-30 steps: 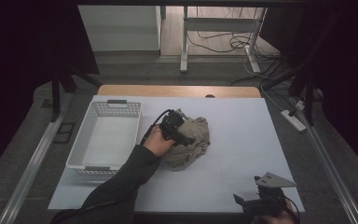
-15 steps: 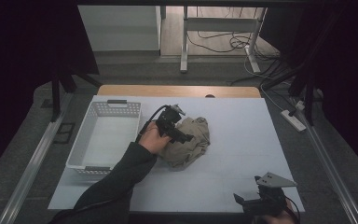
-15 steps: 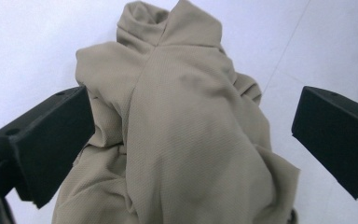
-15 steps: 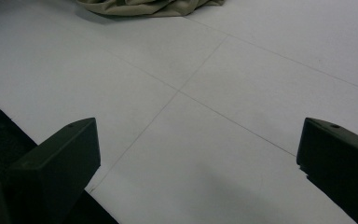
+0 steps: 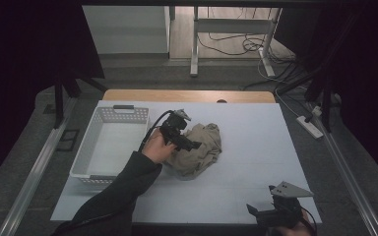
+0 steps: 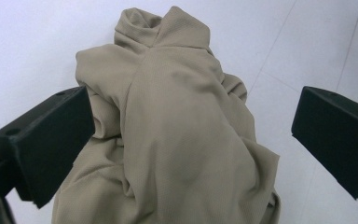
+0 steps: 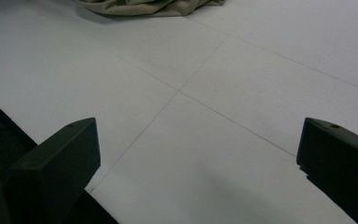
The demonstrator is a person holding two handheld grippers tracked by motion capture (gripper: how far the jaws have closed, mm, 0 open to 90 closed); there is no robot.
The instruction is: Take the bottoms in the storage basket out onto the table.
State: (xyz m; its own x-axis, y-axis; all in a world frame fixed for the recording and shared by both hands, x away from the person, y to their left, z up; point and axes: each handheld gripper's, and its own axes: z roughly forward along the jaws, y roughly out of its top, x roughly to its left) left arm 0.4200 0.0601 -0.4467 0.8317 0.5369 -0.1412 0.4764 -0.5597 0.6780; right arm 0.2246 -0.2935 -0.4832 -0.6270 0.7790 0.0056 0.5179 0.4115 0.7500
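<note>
White table (image 5: 256, 147) under everything, wooden edge at 12 o'clock. White basket (image 5: 109, 142) at 9 o'clock of table centre, standing empty. Crumpled tan cloth (image 5: 202, 150) near table centre, at 3 o'clock of basket, just beside it but apart. Left gripper (image 5: 191, 145) over cloth's 9 o'clock edge, held by hand (image 5: 156, 147) with dark sleeve, cable looping toward 10 o'clock. In left gripper view, jaws spread wide either side of cloth (image 6: 177, 135); left jaw touching or nearly touching fabric, right jaw apart over bare table. Right gripper (image 5: 254, 210) at 5 o'clock table edge, well apart from cloth, grey plate on top. In right gripper view, jaws spread wide over bare table (image 7: 205, 107), cloth (image 7: 149, 7) at 12 o'clock.
</note>
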